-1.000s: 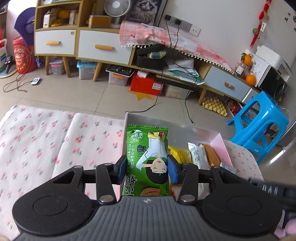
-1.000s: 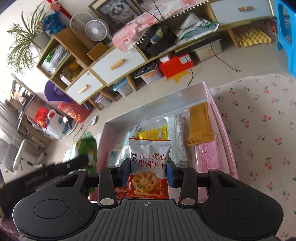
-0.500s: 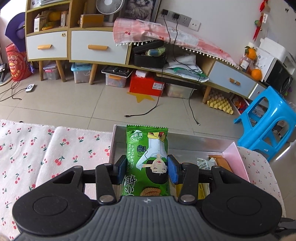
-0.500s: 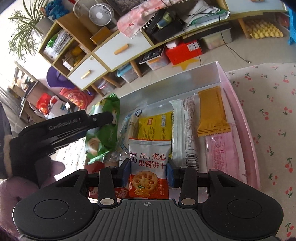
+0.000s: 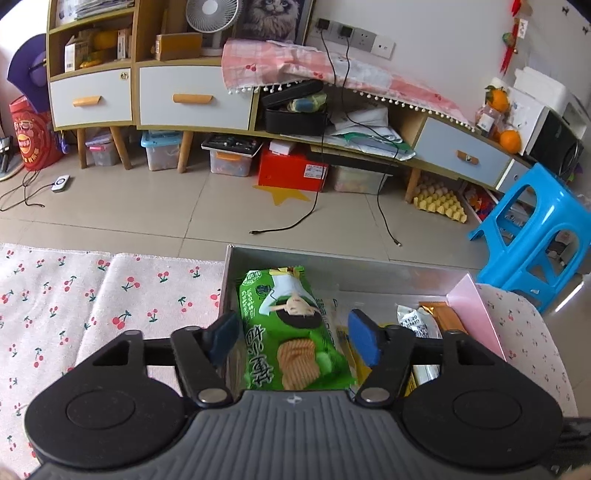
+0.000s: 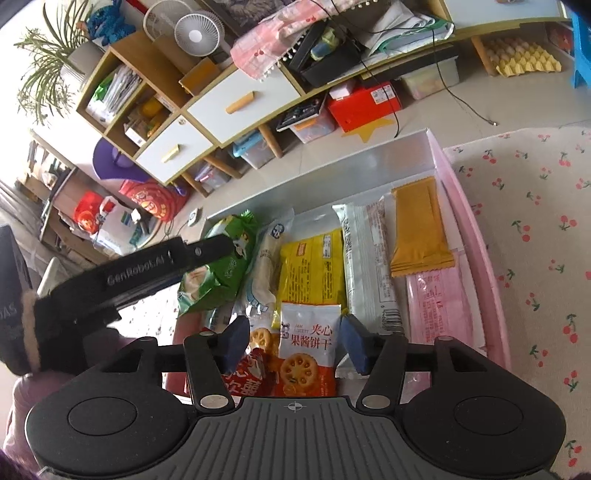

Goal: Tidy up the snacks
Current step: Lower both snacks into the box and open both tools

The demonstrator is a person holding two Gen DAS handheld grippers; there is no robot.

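Inside the pink box [image 6: 476,236], both tongs had just been opening. The left tongs [image 5: 293,338] stood apart around the green snack pack [image 5: 291,332], now lying at the box's left end. The right tongs [image 6: 293,341] stood clear of the jam biscuit pack [image 6: 308,350], released near the front. Both placements appeared complete.

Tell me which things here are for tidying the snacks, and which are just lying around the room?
For the job:
- green snack packet, lying between the open left gripper
- jam biscuit packet, between the open right gripper
- pink box
- yellow packet
- orange packet

Just lying about:
- blue stool
- fan
- red box
- oranges
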